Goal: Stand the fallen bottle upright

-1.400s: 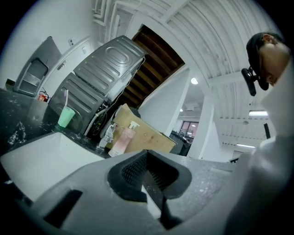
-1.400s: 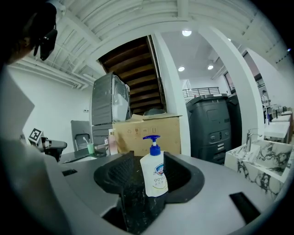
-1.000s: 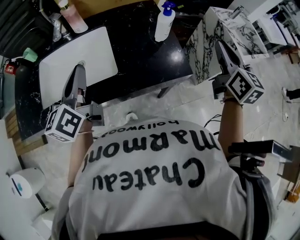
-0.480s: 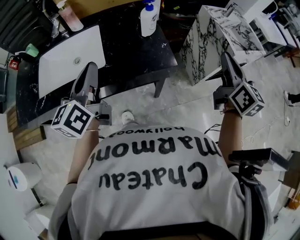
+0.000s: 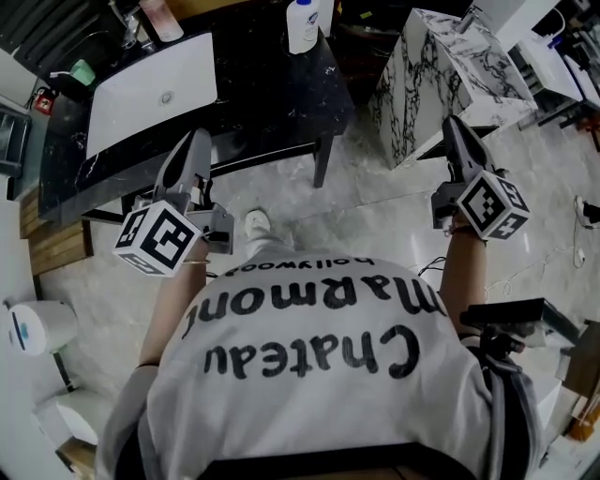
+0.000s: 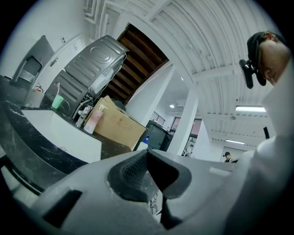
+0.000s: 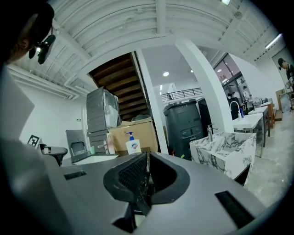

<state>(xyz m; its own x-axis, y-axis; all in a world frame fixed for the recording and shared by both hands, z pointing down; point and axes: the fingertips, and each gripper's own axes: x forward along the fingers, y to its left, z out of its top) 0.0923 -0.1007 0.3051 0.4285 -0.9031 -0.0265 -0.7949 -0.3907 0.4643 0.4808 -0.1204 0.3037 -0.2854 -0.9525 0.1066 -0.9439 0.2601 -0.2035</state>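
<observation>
White T-shirt [image 5: 309,347], black print "Chateau Marmont hollywood". Pump bottle [image 5: 302,23] upright on black counter [image 5: 272,103], label unreadable. L gripper [image 5: 199,141] & R gripper [image 5: 455,127]: jaws pressed together, empty.

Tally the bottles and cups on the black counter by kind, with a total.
Bottles: 2 (white pump bottle, pink bottle)
Cups: 1 (green cup)
Total: 3
</observation>
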